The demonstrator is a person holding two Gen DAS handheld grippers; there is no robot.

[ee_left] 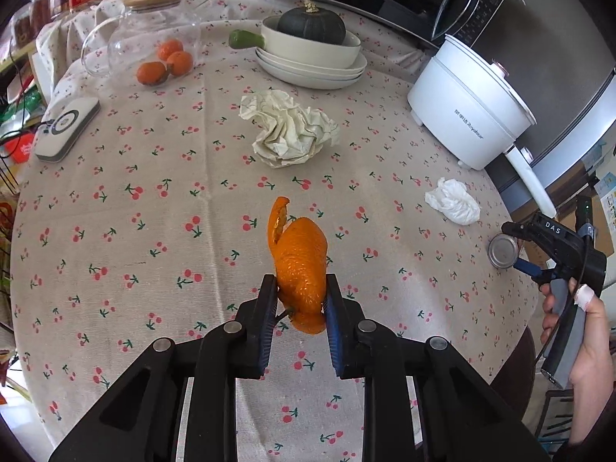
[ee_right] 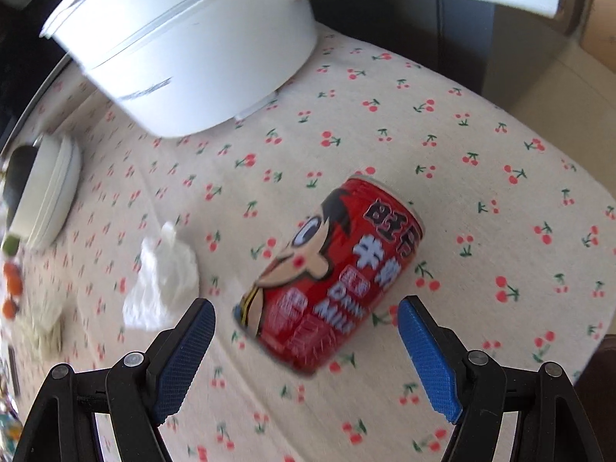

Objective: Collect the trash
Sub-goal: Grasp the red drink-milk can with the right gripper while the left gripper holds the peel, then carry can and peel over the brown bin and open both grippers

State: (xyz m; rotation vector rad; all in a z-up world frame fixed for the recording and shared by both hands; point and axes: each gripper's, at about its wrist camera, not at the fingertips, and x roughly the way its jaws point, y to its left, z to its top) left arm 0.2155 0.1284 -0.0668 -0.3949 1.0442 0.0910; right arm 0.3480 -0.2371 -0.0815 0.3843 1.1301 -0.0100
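Note:
My left gripper is shut on an orange peel and holds it above the cherry-print tablecloth. A crumpled beige paper lies beyond it, and a white tissue lies to the right. My right gripper is open, its jaws on either side of a red milk can lying on its side on the cloth; the can's end and the right gripper show at the right of the left wrist view. The tissue lies left of the can.
A white electric pot stands at the back right, close behind the can. Stacked plates with a pan and a squash, a glass jug, mandarins and a white device stand further back and left.

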